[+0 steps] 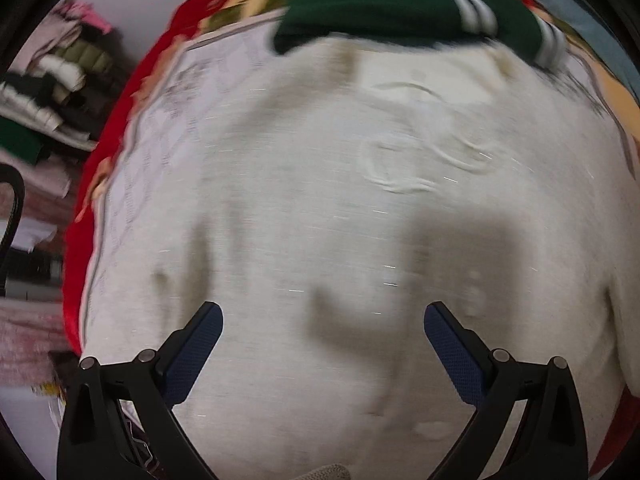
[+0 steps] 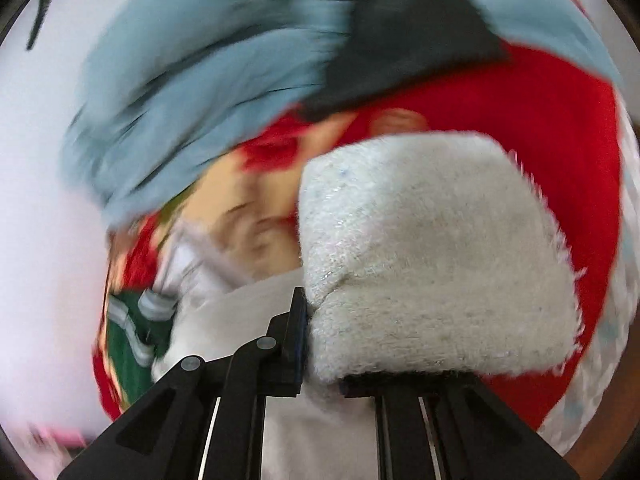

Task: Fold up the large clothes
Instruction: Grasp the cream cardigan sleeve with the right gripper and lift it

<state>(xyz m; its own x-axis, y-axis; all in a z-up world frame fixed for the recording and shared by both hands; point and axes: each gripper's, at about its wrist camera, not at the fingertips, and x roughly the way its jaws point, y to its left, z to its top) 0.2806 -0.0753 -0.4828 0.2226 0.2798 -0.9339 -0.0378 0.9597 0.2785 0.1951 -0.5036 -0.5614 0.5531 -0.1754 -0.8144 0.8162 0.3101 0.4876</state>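
Note:
A large cream-white fuzzy garment [image 1: 320, 200] lies spread flat over the bed and fills the left wrist view. My left gripper [image 1: 323, 316] is open and empty, just above the garment's near part. My right gripper [image 2: 320, 320] is shut on a thick fold of the same white fuzzy garment [image 2: 432, 264], which bulges over the right finger and hides it. The left finger [image 2: 298, 320] shows pressed against the fabric. Both views are blurred by motion.
A red floral blanket [image 1: 120, 128] covers the bed under the garment. A green garment with white stripes [image 1: 400, 0] lies at the far edge. A light blue cloth [image 2: 200, 80] and a dark item [image 2: 400, 40] lie beyond. Stacked clothes [image 1: 52, 92] stand at left.

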